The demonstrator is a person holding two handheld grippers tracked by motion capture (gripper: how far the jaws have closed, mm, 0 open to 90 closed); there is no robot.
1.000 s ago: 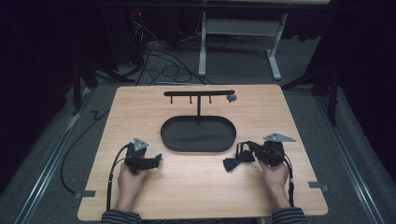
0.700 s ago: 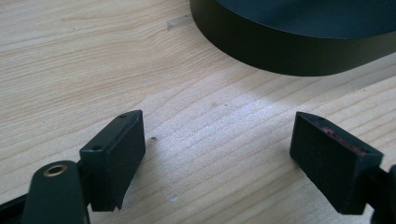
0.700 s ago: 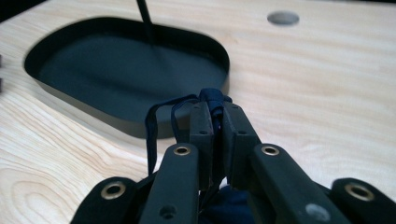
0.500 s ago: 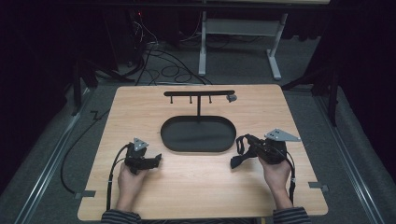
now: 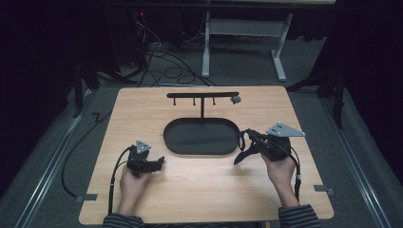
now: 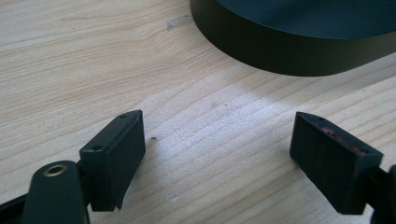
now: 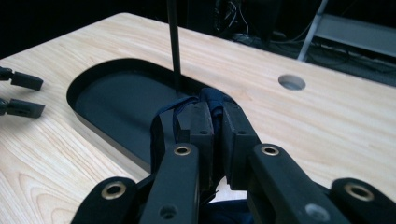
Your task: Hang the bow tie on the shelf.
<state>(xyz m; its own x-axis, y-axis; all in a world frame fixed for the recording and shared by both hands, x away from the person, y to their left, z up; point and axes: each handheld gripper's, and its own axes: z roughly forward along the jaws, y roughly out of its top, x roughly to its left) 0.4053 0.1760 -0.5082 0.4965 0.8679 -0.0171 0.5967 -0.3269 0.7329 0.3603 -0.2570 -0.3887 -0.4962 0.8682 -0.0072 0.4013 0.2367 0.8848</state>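
Up goes the right gripper (image 5: 244, 148), pinching a dark blue strap (image 7: 212, 100) beside the black tray (image 5: 176, 145). Hanging it on the rack (image 5: 202, 95) is left. The left gripper (image 6: 219, 154) rests spread.

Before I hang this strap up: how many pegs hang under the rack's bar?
3 pegs: left, middle and right, in a row under the bar; any others may be too small to see.

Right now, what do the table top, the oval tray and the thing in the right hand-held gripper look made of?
Table top: pale wood or wood laminate, grain visible. Oval tray: matte black, metal or plastic; unclear. Held piece in the right hand-held gripper: dark blue, soft and folded, probably fabric or strap.
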